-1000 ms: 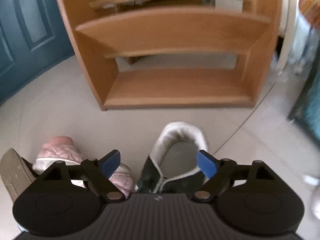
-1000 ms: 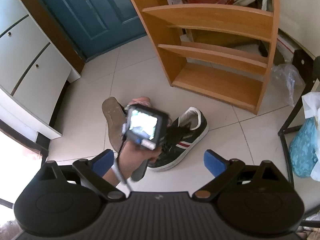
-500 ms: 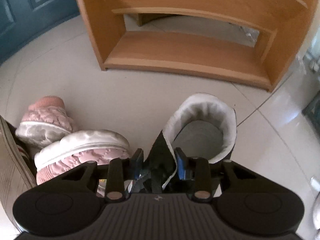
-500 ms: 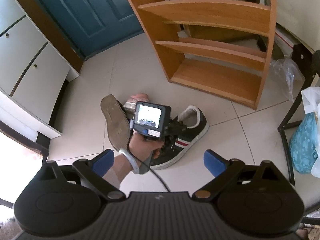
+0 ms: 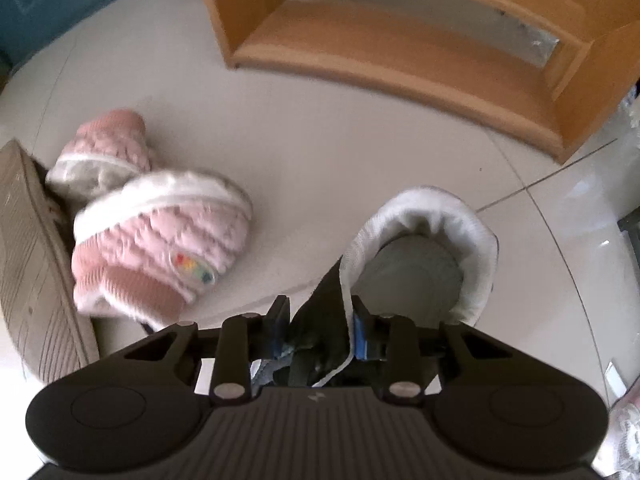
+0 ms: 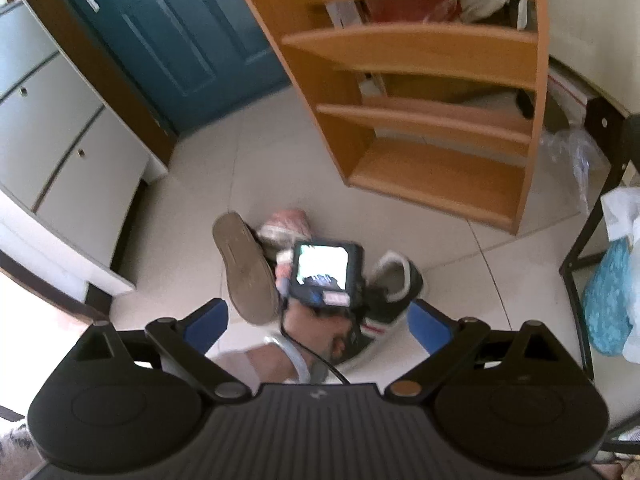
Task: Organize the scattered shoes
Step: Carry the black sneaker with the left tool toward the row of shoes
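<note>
My left gripper [image 5: 322, 330] is shut on the tongue and side of a dark green sneaker [image 5: 424, 264] with a white padded collar, low over the tiled floor. Two pink knitted slippers [image 5: 160, 240] lie to its left, against an upturned shoe sole [image 5: 36, 272]. In the right wrist view, my right gripper [image 6: 318, 322] is open and empty, held high above the pile. Below it I see the left hand's gripper with its lit screen, the green sneaker [image 6: 396, 280], the sole [image 6: 244, 272] and a pink slipper [image 6: 286, 224]. The wooden shoe rack [image 6: 424, 128] stands behind them.
The rack's bottom shelf [image 5: 400, 44] is just beyond the sneaker. A teal door [image 6: 168, 32] and white cabinets [image 6: 60, 120] stand at the left. A black metal frame [image 6: 580, 248] and plastic bags [image 6: 612, 292] are at the right.
My left gripper closed on the green sneaker's tongue and has tilted down and shifted right with it. The right gripper has moved slightly and stays open above.
</note>
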Action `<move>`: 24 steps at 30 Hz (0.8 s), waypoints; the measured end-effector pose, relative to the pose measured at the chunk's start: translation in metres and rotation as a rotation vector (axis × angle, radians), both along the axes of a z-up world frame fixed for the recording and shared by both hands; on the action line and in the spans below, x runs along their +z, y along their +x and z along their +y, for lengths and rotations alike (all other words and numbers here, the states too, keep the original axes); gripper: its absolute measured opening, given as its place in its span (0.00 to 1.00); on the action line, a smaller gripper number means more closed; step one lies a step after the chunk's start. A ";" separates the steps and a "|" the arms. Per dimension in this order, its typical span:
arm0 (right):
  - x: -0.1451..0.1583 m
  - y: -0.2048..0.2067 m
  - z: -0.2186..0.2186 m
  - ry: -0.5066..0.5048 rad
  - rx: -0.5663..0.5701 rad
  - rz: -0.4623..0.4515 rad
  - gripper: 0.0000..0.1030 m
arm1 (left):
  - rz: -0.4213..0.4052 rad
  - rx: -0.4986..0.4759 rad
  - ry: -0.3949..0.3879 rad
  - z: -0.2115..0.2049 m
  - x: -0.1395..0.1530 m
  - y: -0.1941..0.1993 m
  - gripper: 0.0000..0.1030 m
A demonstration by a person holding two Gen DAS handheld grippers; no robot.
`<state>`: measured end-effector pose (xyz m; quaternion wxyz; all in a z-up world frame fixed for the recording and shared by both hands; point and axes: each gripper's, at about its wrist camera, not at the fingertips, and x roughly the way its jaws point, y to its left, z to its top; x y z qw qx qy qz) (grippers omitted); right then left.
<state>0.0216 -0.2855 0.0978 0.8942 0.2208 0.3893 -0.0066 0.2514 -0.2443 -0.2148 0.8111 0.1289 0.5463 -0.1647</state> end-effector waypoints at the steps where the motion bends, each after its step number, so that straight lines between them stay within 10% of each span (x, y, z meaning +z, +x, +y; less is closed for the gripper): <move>1: 0.004 -0.002 -0.002 0.001 -0.004 -0.014 0.94 | 0.010 0.011 -0.001 0.000 0.000 -0.002 0.32; 11: 0.024 -0.024 -0.030 0.000 -0.056 -0.081 0.94 | 0.115 0.384 -0.139 0.029 -0.003 -0.065 0.28; 24: 0.034 -0.049 -0.028 -0.039 0.011 -0.093 0.94 | 0.046 0.281 -0.053 0.030 -0.013 -0.212 0.26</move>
